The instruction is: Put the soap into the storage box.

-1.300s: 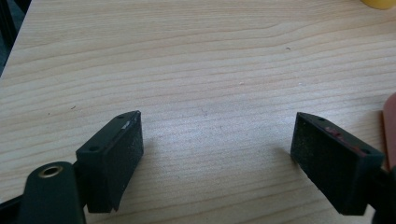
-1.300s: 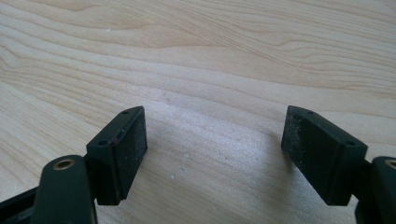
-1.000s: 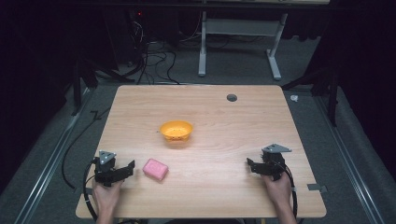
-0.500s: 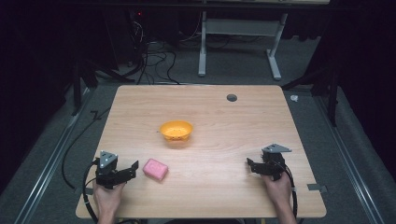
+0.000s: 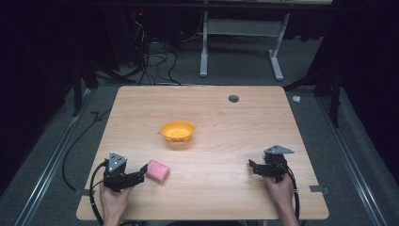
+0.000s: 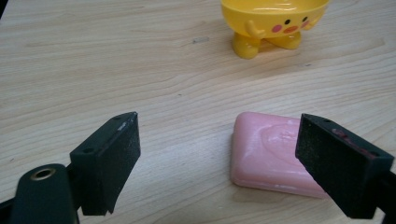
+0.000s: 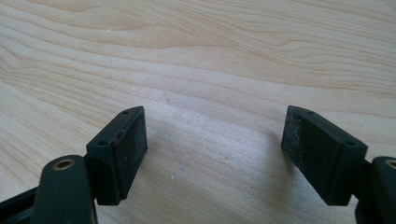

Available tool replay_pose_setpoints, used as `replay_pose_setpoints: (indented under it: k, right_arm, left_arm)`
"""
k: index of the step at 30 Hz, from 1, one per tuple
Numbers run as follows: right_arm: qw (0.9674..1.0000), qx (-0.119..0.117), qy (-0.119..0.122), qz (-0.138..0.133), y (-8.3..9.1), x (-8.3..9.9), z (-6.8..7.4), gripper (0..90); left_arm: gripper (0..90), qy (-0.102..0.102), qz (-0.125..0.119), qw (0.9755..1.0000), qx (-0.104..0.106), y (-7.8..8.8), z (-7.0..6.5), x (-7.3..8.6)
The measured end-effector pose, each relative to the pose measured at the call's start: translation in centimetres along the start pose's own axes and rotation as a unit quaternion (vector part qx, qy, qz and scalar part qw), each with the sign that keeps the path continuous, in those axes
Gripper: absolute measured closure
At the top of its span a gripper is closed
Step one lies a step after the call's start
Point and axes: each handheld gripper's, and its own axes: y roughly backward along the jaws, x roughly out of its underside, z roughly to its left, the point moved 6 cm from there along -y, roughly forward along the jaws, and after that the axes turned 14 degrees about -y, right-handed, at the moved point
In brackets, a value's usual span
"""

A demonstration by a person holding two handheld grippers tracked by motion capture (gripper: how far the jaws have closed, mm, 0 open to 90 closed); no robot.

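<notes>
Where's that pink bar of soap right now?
In the high view the pink soap lies flat on the table's near left part, just ahead of the open left tongs, nearer than the yellow bowl.

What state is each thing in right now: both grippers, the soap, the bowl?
Left gripper: open, jaws wide apart, pink soap bar just ahead between them, not gripped.
Right gripper: open, nothing between its jaws, over bare wood.
Pink rectangular soap bar: lying flat on the wooden table, free.
Yellow plastic bowl with a chick face: upright on its little feet, looks empty.
</notes>
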Motion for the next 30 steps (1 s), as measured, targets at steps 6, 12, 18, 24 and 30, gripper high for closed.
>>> replay_pose_setpoints:
  k: [6, 12, 18, 24, 30]
  right_arm:
    - [1.0000, 0.000, 0.000, 0.000, 0.0, 0.0, 0.0, 22.9]
    - [1.0000, -0.001, 0.000, 0.000, 0.0, 0.0, 0.0, 22.9]
    - [1.0000, 0.000, 0.000, 0.000, 0.0, 0.0, 0.0, 22.9]
    - [1.0000, -0.001, -0.002, 0.001, 0.0, 0.0, 0.0, 22.9]
    - [1.0000, -0.001, -0.001, 0.000, 0.0, 0.0, 0.0, 22.9]
  left_arm:
    - [14.2, -0.009, 0.000, 0.9999, 0.012, -0.2, -1.1, -0.4]
    - [12.3, -0.017, 0.002, 0.9996, 0.025, -0.5, -2.2, -0.6]
    - [11.5, -0.020, 0.006, 0.9992, 0.035, -0.9, -3.0, -0.7]
    - [10.8, -0.022, 0.012, 0.9988, 0.042, -1.4, -3.8, -0.6]
    - [9.4, -0.022, 0.017, 0.9984, 0.050, -1.8, -4.4, -0.5]
